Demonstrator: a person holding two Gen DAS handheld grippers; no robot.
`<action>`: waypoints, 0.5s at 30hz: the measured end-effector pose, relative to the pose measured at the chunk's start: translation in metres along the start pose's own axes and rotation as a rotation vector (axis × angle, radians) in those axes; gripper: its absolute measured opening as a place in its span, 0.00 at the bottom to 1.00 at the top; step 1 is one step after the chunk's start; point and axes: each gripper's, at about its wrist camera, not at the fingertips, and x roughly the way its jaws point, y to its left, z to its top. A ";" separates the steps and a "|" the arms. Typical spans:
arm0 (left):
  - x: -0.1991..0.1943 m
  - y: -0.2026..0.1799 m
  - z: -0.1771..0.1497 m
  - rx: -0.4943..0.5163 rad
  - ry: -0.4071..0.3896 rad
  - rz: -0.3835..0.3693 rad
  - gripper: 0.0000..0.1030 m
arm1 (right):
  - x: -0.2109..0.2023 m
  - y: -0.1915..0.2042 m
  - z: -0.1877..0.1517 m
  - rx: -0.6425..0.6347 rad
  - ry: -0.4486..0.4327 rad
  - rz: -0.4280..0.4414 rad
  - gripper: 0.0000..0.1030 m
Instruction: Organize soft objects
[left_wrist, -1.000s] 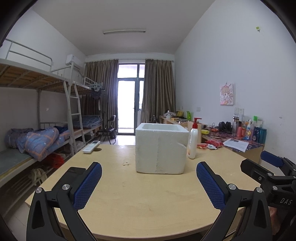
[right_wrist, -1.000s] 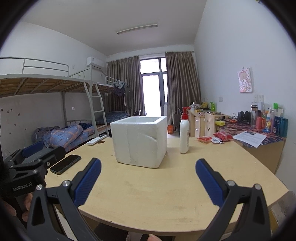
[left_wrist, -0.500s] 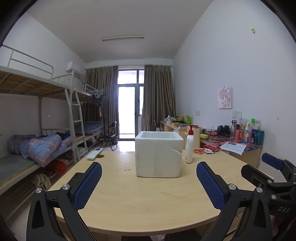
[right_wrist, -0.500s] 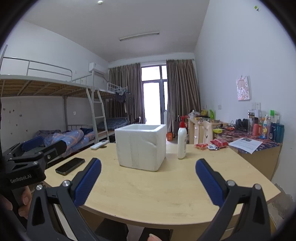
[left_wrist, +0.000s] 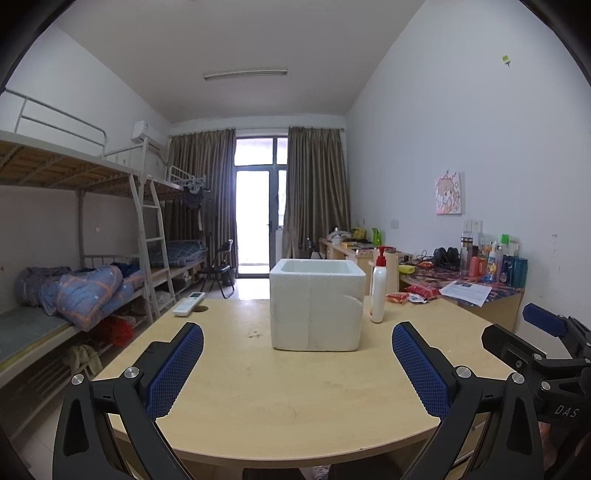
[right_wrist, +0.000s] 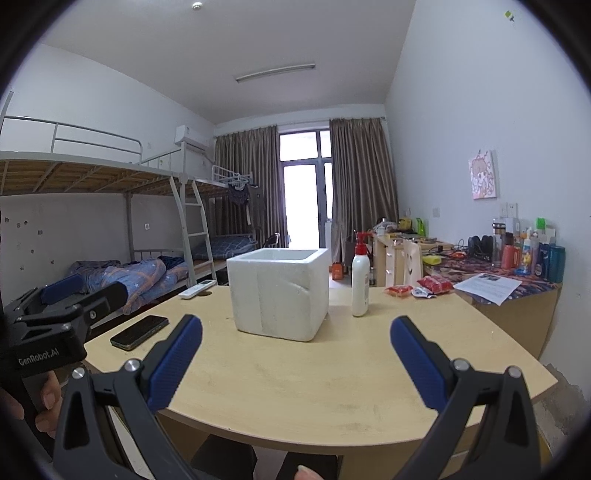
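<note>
A white foam box (left_wrist: 316, 306) (right_wrist: 279, 293) with an open top stands mid-table. Right of it stands a white pump bottle (left_wrist: 378, 291) (right_wrist: 360, 284) with a red top. Red soft packets (left_wrist: 410, 295) (right_wrist: 432, 285) lie at the table's far right edge. My left gripper (left_wrist: 297, 334) is open and holds nothing, well short of the box. My right gripper (right_wrist: 295, 326) is open too, and its pads are bare. Each gripper shows in the other's view: the right gripper (left_wrist: 535, 339) at the right edge, the left gripper (right_wrist: 66, 306) at the left edge, held by a hand (right_wrist: 48, 398).
The round wooden table (left_wrist: 295, 398) carries a black phone (right_wrist: 139, 331) at the left and a white remote (left_wrist: 189, 303) at the far left. Bunk beds (left_wrist: 74, 280) with bedding line the left wall. A cluttered desk (left_wrist: 476, 280) stands along the right wall.
Both grippers have drawn back a little from the table, so the box looks smaller and more of the ceiling shows. Both have stayed open and hold nothing.
</note>
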 end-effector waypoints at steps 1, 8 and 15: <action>0.000 0.000 0.000 0.000 0.001 -0.002 0.99 | 0.000 -0.001 0.000 0.001 0.001 -0.001 1.00; -0.001 0.000 0.000 0.000 -0.008 -0.001 0.99 | -0.003 0.001 -0.001 -0.006 -0.004 0.007 1.00; 0.002 -0.002 -0.001 0.000 -0.001 -0.001 0.99 | -0.003 0.000 0.000 -0.005 0.004 0.006 1.00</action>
